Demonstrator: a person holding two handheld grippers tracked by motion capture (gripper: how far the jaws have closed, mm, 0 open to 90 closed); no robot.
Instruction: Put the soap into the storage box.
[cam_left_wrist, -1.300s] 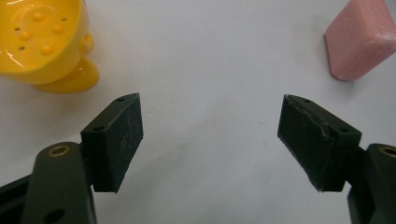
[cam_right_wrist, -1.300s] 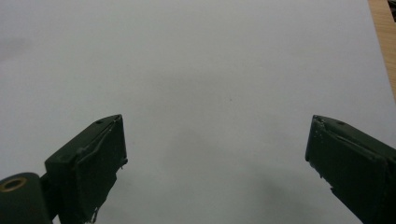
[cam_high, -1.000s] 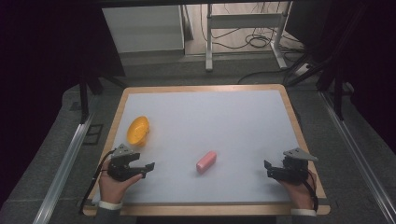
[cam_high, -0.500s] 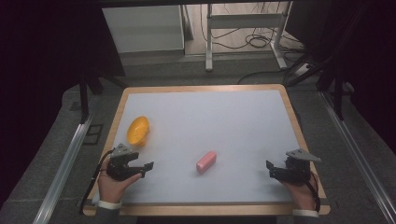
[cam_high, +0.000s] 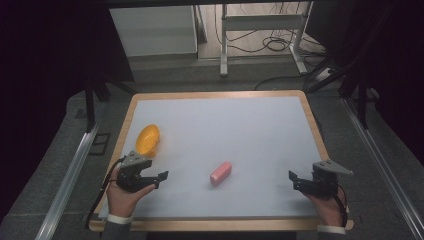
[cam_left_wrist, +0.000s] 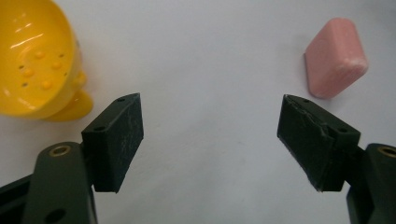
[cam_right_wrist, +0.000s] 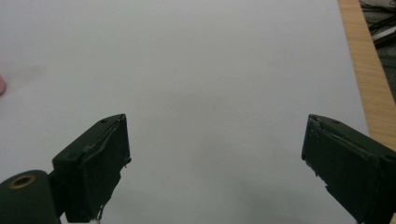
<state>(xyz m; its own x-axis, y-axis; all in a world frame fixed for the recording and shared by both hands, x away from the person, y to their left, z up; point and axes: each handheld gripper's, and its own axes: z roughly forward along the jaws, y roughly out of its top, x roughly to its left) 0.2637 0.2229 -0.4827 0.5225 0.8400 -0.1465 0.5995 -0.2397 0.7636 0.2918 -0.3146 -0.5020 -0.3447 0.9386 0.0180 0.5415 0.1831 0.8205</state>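
Note:
A pink soap-like block (cam_high: 221, 172) lies near the middle front of the white table top (cam_high: 225, 125); the left gripper view has the pink block (cam_left_wrist: 335, 58) at its upper right. A yellow perforated bowl (cam_high: 148, 139) rests at the left; the yellow bowl (cam_left_wrist: 35, 60) sits beyond my left jaw. My left gripper (cam_high: 159, 179) is open, held low just in front of the bowl, with nothing between its fingers (cam_left_wrist: 116, 140). My right gripper (cam_high: 295, 181) is open at the front right, over bare table (cam_right_wrist: 210, 70).
A wooden rim (cam_high: 315, 125) frames the white top. Metal rails (cam_high: 65, 180) run along both sides of the table. Beyond the far edge stand a white cabinet (cam_high: 155, 30) and a metal frame with cables (cam_high: 265, 30) on the floor.
Both grippers have drifted slightly toward the front edge. The pink block and the yellow bowl have not moved.

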